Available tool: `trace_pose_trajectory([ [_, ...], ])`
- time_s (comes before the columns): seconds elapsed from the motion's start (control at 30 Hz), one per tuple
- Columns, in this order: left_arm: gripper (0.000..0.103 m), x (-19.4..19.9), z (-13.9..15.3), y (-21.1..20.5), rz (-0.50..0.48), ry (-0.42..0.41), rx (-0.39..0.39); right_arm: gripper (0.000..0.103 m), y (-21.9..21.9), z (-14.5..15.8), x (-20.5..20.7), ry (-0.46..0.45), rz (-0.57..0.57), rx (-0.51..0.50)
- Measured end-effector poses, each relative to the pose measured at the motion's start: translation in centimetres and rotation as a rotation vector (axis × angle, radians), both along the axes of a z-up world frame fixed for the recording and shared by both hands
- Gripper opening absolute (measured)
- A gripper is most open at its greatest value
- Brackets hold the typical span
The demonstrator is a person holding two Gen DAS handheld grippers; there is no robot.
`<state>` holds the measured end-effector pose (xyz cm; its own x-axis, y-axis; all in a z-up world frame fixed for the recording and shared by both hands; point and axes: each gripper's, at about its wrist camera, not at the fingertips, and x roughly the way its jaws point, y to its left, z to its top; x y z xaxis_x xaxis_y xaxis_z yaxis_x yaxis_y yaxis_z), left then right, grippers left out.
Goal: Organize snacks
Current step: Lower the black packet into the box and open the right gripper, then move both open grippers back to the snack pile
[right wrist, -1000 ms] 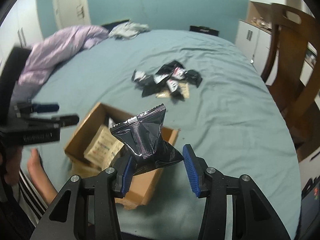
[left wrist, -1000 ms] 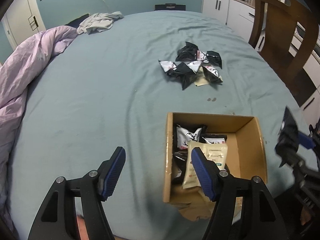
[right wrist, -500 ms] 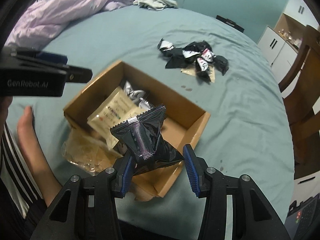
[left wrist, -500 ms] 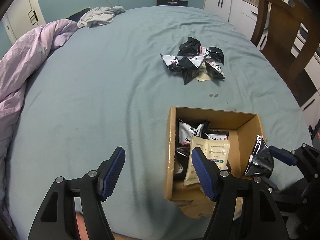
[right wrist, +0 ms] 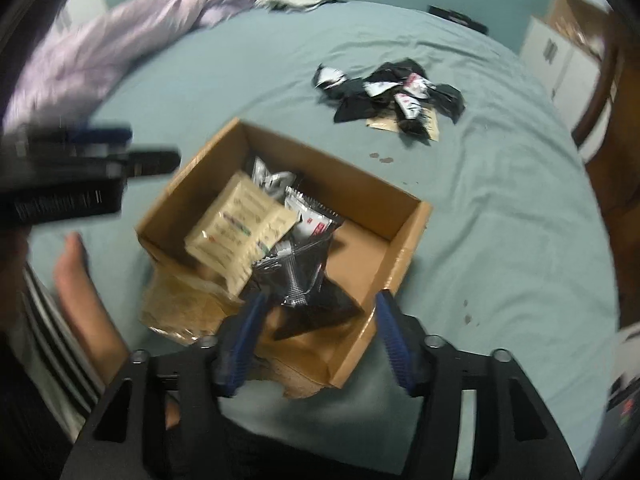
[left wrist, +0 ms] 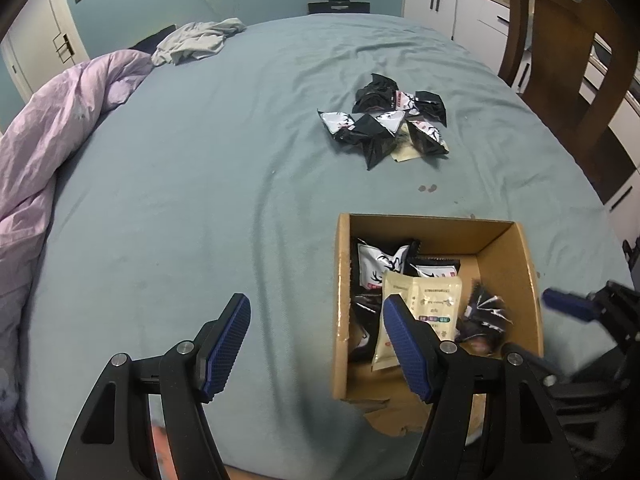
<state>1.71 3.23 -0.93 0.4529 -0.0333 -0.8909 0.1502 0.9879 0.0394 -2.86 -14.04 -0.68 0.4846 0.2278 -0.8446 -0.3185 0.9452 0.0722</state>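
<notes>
A cardboard box [left wrist: 520,264] [right wrist: 404,240] sits on the teal sheet and holds black-and-white snack packets and a cream packet [left wrist: 424,312] [right wrist: 240,232]. A black packet [right wrist: 304,292] [left wrist: 484,316] lies loose in the box, just past my right gripper [right wrist: 320,332], which is open at the box's near edge. My left gripper [left wrist: 316,340] is open and empty, low over the sheet at the box's left wall. A pile of black and white snack packets [left wrist: 388,124] [right wrist: 392,88] lies farther out on the sheet.
A lilac duvet [left wrist: 48,144] is bunched along the left. Grey clothing [left wrist: 196,40] lies at the far edge. A wooden chair [left wrist: 560,64] and white cabinets [left wrist: 448,4] stand at the right. A bare foot [right wrist: 80,292] rests beside the box.
My right gripper has opened and let go of the black packet, which has dropped into the box. The left gripper has hardly moved.
</notes>
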Motion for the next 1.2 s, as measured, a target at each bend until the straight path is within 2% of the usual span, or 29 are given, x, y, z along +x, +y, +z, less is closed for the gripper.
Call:
trace_pose_trajectory([
  [0.07, 0.069, 0.0, 0.1, -0.1, -0.002, -0.002, -0.005, 0.07, -1.1, 0.8, 0.0, -0.029, -0.053, 0.025],
  [0.37, 0.071, -0.1, 0.8, -0.6, -0.022, -0.021, -0.007, 0.072, -4.8, 2.0, 0.2, -0.077, -0.237, 0.058],
  [0.63, 0.071, 0.5, 0.5, -2.0, -0.056, -0.011, -0.005, 0.072, -5.0, 1.5, 2.7, -0.057, -0.268, 0.054],
  [0.93, 0.074, 0.8, 0.4, -3.8, -0.106, -0.02, 0.046, 0.072, -6.1, 0.1, 7.7, -0.052, -0.302, 0.016],
  [1.03, 0.075, 0.9, 0.4, -4.1, -0.113, -0.02, 0.042, 0.072, -6.4, -0.6, 10.1, -0.026, -0.3, 0.012],
  [1.2, 0.076, 1.2, 0.7, -4.3, -0.116, -0.024, 0.021, 0.072, -6.8, -2.0, 14.7, 0.062, -0.26, 0.073],
])
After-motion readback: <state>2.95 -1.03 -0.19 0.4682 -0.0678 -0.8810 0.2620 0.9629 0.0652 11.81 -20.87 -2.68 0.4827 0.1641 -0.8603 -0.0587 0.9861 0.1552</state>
